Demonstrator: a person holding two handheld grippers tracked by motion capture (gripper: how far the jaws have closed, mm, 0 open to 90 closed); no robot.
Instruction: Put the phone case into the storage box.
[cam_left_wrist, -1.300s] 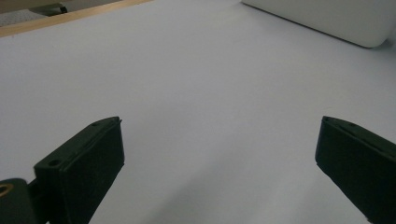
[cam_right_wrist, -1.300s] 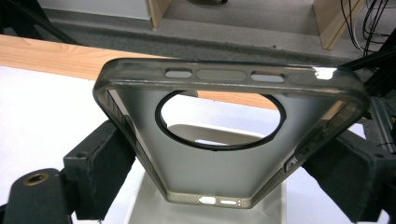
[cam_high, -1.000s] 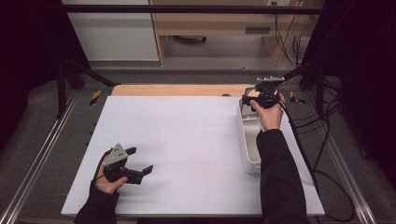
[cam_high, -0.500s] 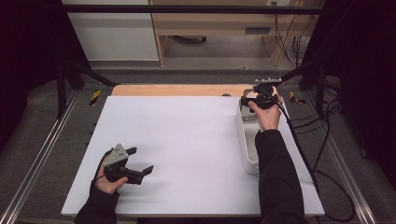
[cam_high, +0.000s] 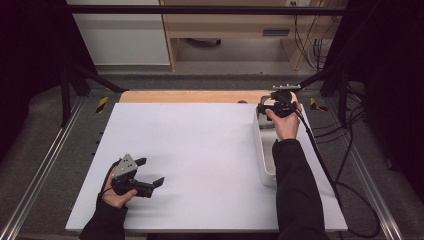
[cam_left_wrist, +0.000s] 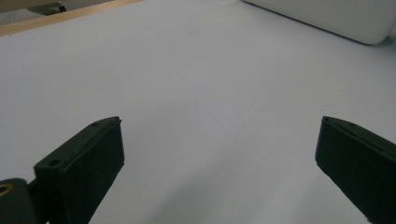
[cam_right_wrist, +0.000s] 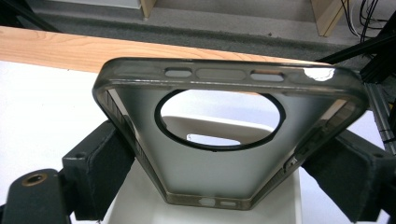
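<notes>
Nearest the person, at the front left of the white table top (cam_high: 200, 150), the left hand (cam_high: 116, 196) holds the left gripper (cam_high: 150, 172) just above the surface, its grey three-cornered plate facing up. Its jaws stand spread wide with nothing between them; in the left gripper view they rise at the two lower corners with bare white surface in the gap. This gripper sits in the same spot and at the same angle as half a second and a second ago.

Farther off, along the right edge of the table top, lies a long white tray (cam_high: 264, 150), its length running away from the person. The right forearm in a dark sleeve (cam_high: 295, 190) stretches over and beside it. In the left gripper view a rounded corner of the tray (cam_left_wrist: 345, 18) shows at the upper right.

At the tray's far end, the right hand (cam_high: 285, 122) holds the right gripper (cam_high: 265, 107). Its jaws pinch a smoky translucent phone case (cam_right_wrist: 229, 135) by its two long sides, one pad (cam_right_wrist: 100, 168) against each. The case is tilted, its open side toward the camera, with a large round camera cutout through which the tray's far wall (cam_right_wrist: 224, 128) shows, so the case hangs over the tray. Compared with a second ago, the right gripper has shifted only slightly near the tray's far end.

Beyond the white surface runs a strip of bare wood (cam_high: 190, 96).
</notes>
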